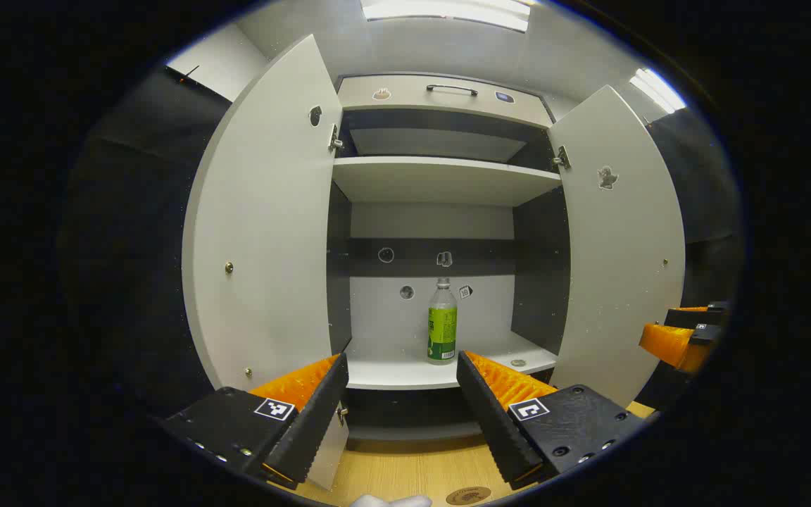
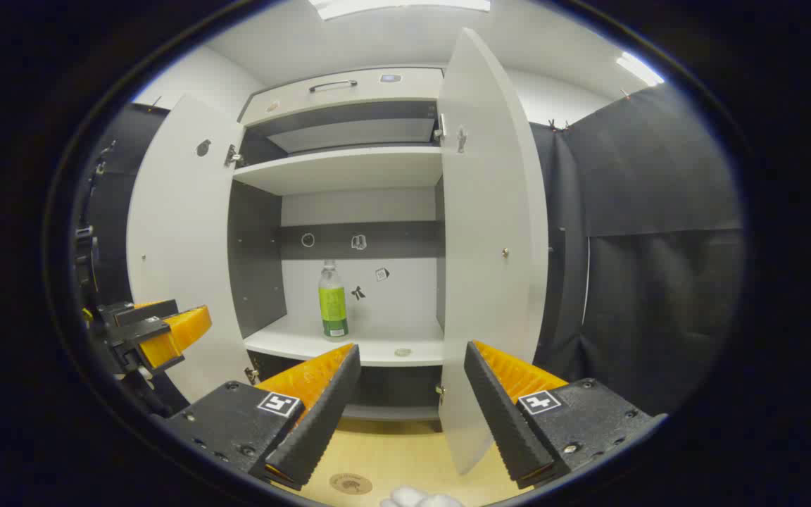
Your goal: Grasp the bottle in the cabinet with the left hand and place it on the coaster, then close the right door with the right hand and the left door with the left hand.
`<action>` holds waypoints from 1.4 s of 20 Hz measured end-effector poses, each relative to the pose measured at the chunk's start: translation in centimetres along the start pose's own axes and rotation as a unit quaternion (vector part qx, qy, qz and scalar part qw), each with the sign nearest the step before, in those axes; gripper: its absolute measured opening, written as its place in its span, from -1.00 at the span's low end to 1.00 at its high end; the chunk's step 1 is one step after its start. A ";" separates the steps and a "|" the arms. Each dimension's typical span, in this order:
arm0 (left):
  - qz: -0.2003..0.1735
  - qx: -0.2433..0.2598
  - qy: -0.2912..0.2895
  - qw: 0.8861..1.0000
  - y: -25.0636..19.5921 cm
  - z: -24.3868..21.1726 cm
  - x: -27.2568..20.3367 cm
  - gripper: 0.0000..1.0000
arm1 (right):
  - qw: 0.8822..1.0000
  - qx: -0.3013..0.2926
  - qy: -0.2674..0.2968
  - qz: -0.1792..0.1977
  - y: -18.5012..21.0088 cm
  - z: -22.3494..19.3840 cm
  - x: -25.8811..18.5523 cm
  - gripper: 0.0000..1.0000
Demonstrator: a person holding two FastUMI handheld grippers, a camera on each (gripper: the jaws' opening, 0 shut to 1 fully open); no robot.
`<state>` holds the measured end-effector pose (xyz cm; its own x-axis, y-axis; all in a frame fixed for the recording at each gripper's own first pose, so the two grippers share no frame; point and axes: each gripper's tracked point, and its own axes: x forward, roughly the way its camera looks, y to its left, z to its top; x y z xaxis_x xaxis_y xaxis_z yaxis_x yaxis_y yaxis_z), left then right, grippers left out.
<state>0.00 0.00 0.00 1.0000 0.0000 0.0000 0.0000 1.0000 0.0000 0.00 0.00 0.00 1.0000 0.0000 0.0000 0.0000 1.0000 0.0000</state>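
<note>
Nothing done yet, judging by the layout. Bottle upright on the lower shelf of the cabinet, ungrasped: clear plastic, slim cylinder, pale cap, glossy green label wrapped round the body. Small flat disc on the same shelf, just to one side, apart from the bottle; material unclear. Shelf and inner back smooth and matte, pale panels crossed by a dark band with small stickers. Left door and right door both swung wide, flat pale boards with small metal hinges. Left claw spread wide, short of the shelf edge, bottle framed between its ridged, wedge-shaped fingers. Right claw also spread, gripping nothing, near the right door's edge. Coaster round, flat, brownish, low on the light wood-grain surface below the cabinet. Left to do: grasp, transfer to coaster, both doors shut.
</note>
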 end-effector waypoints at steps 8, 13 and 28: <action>0.010 0.002 0.001 1.000 0.8 0.1 -0.4 0.89 | 1.000 -0.004 -0.003 0.003 0.2 0.0 0.4 0.90; 0.014 -0.001 0.004 1.000 1.2 -0.2 -0.3 0.89 | 1.000 -0.003 -0.003 0.007 0.7 0.1 0.8 0.95; -0.029 -0.004 -0.058 0.998 -5.0 3.0 18.4 0.89 | 0.999 -0.031 0.010 -0.011 0.7 1.1 -0.4 0.89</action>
<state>18.45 -4.98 3.00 0.9915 -0.0579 0.1161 0.0588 0.9983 -0.0043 -0.40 0.67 1.09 0.9996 -0.0226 -0.0188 0.0214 0.9979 -0.0618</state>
